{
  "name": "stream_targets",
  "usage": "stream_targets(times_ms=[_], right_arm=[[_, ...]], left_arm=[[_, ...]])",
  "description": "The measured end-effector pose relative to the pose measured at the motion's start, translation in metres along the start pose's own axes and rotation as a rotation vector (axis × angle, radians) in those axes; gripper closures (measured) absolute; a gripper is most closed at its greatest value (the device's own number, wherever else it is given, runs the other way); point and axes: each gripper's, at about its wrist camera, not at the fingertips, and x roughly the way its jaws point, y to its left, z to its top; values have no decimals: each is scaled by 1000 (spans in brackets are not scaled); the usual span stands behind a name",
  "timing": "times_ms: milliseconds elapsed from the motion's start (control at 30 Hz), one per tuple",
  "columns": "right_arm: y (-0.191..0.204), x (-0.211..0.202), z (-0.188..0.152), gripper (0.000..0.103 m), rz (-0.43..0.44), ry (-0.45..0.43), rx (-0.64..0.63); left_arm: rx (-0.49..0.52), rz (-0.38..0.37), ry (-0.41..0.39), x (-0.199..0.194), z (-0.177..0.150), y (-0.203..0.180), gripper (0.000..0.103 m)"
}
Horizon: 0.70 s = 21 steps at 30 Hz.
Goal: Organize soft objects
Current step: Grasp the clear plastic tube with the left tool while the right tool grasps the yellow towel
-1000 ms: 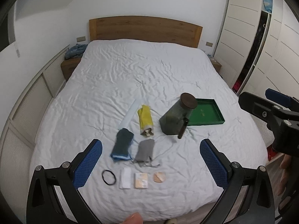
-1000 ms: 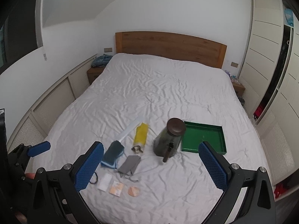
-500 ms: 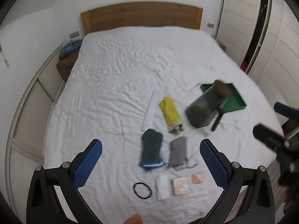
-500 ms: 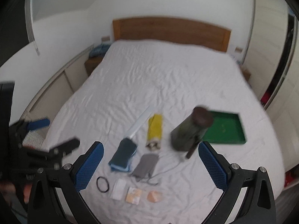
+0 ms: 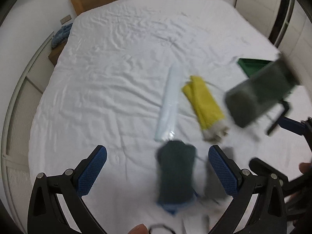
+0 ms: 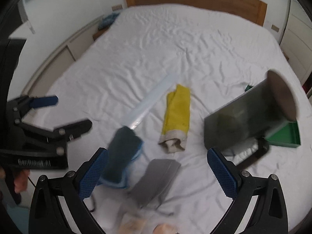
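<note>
Soft objects lie in a loose cluster on the near half of a wide bed (image 5: pixel 117 58) covered by a wrinkled white sheet. Nearest is a folded dark blue cloth (image 6: pixel 122 152) with a lighter blue edge, and just to its right a folded grey cloth (image 6: pixel 156 179) with thin strings trailing from it. A little farther off lies a yellow cloth roll (image 6: pixel 176 115) with a pale cuff at its near end, and to its left a long, pale, clear plastic sleeve (image 6: pixel 150 102) lying at a slant. To the right, a dark jar (image 6: pixel 243 120) with a round lid appears tilted, partly in front of a green tray (image 6: pixel 286 134); motion blur makes its exact pose hard to tell. Small pale items at the very near edge are too blurred to identify. The left gripper (image 5: pixel 158 171) is spread wide above the dark blue cloth, holding nothing. The right gripper (image 6: pixel 156 170) is also wide and empty, hanging over the grey cloth. These cloths look light, limp and easy to crush, so they should not slip but may unfold or sag when lifted. A pinch across the thick folded middle, catching all layers, seems the safest hold; the loose strings could snag.
</note>
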Motion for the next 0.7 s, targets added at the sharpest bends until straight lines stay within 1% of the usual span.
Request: stream_targets(times_ms=[67,167,233,300,367,400,433,500,600,700], right_arm=[[1,34,8,0,-11,11,-12],[-6,77,16,0,-22,36,-29],[-10,108,24,0,-31,47,-36],[-17,137,31,0,-36,63,-37],[-21,161,37,0,-45,67,-42],[-24,176,40,0,-53,73,-46],[-28,186,42,2,-51,78,-51],[-26,212,44,2,-39,98,-78],[-29,241,44,5,-22,129,-88],[-31,261,41,9,-4,151,-89]], left_arm=[[24,34,26,34,13,-4,1],[57,15,77,74,26,-9,1],[81,-16,117,103,37,-12,1],[94,-32,154,127,46,-14,1],[113,-25,176,147,52,-16,1],[125,-21,187,154,53,-16,1],[143,-11,204,164,56,-18,1],[166,-3,226,178,59,-20,1],[201,0,253,194,63,-25,1],[219,0,273,204,62,-29,1]])
